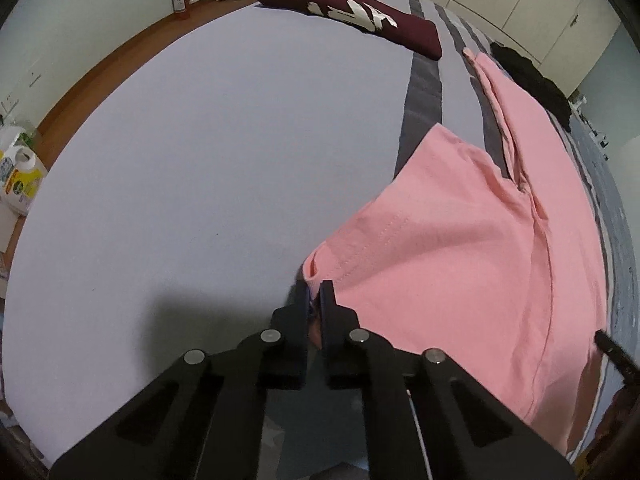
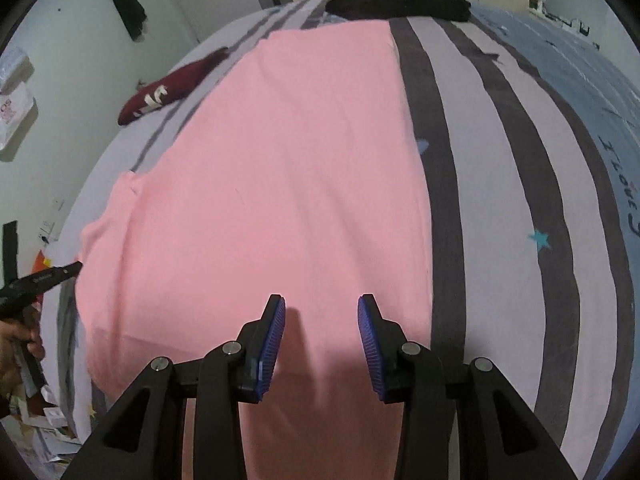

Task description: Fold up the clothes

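We had the left gripper (image 1: 316, 292) clamped down tight, its fingers pinching the hemmed edge of the pink shirt (image 1: 460, 248) right at the tips, a little fold of cloth bunched just ahead of them. From that pinch the shirt fanned away to the right of the fingers, one sleeve reaching out ahead and to the right over the striped bedsheet (image 1: 424, 88). To the left of the fingers we had nothing but plain bedding.

Our right gripper (image 2: 322, 312) hung over the shirt with its blue pads (image 2: 274, 332) standing partly apart and nothing between them; pink cloth lay flat ahead of and beneath both fingers, the shirt's straight edge running just right of the right finger. Far ahead of the fingers sat a dark pile of clothing (image 2: 400, 0), and off to the left the folded maroon garment (image 2: 160, 96).

Here was the worry, as we judged it: that left pinch caught only a thin bite of hem, so a quick pull could have slipped it free and dropped the fold. With the right fingers gripping nothing, one-sided lifting could have dragged the shirt crooked and wrinkled it. And a careless close on the right could have grabbed the bedsheet along with the shirt.
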`<action>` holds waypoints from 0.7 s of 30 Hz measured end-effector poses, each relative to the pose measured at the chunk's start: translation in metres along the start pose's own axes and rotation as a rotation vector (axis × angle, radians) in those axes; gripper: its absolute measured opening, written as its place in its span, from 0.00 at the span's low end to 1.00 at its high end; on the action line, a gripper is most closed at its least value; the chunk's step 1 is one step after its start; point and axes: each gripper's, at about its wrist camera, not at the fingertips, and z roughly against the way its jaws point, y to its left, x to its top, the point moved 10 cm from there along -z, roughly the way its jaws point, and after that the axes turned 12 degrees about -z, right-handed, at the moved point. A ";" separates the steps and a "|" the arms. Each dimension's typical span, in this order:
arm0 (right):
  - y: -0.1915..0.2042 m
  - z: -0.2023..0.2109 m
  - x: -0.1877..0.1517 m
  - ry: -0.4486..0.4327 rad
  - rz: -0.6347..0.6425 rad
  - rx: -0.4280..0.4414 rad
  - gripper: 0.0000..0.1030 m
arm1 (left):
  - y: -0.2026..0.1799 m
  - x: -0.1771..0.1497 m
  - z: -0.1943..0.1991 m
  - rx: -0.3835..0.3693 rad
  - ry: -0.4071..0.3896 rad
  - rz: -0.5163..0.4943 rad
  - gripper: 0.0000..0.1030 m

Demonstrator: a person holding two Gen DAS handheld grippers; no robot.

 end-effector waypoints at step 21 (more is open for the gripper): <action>-0.013 0.023 0.002 -0.037 -0.050 -0.028 0.33 | -0.012 -0.001 0.057 0.063 -0.084 -0.015 0.02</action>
